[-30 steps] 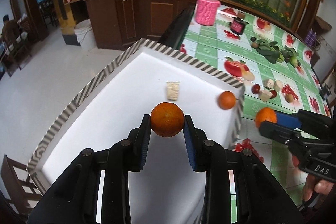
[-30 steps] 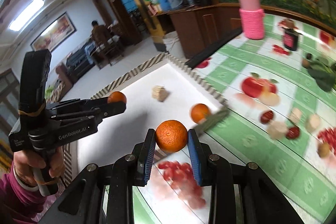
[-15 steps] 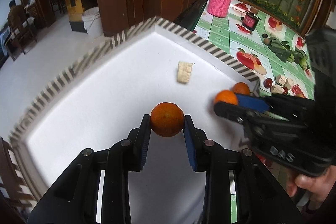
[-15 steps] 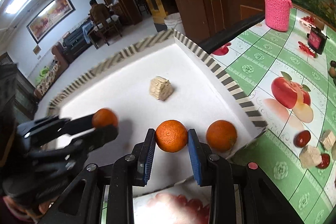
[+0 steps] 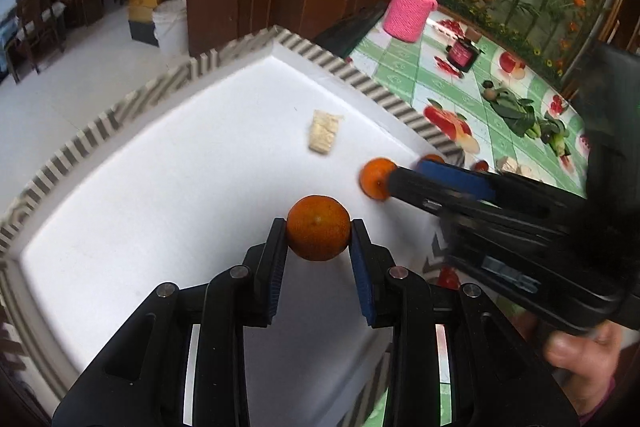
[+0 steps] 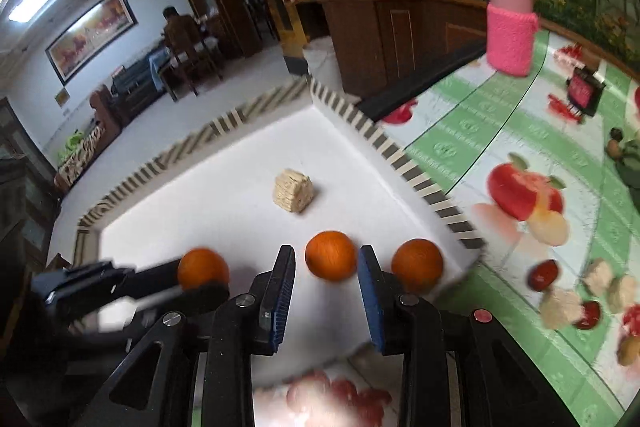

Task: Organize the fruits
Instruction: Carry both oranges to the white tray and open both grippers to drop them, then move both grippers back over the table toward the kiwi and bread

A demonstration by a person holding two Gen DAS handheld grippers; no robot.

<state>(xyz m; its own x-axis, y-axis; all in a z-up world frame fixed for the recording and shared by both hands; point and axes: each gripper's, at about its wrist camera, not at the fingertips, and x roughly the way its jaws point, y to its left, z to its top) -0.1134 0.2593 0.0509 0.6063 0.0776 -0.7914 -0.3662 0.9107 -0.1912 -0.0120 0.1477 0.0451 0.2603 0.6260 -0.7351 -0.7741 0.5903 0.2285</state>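
Over white tray (image 5: 168,187), left gripper (image 5: 319,227) clamps orange (image 5: 318,233); right gripper (image 6: 326,263) just released another (image 6: 330,255).

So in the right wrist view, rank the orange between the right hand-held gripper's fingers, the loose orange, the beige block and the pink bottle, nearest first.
From the right hand-held gripper:
1. Orange between its fingers, on the white tray.
2. Loose orange, just to the right.
3. Beige block, mid-tray.
4. Pink bottle, far right on the table.

Third orange (image 5: 433,158) at 3 o'clock mostly hidden behind right gripper (image 5: 390,183); hand (image 5: 580,367) at 4 o'clock cut off; tablecloth (image 6: 320,395) at 6 o'clock blurred.
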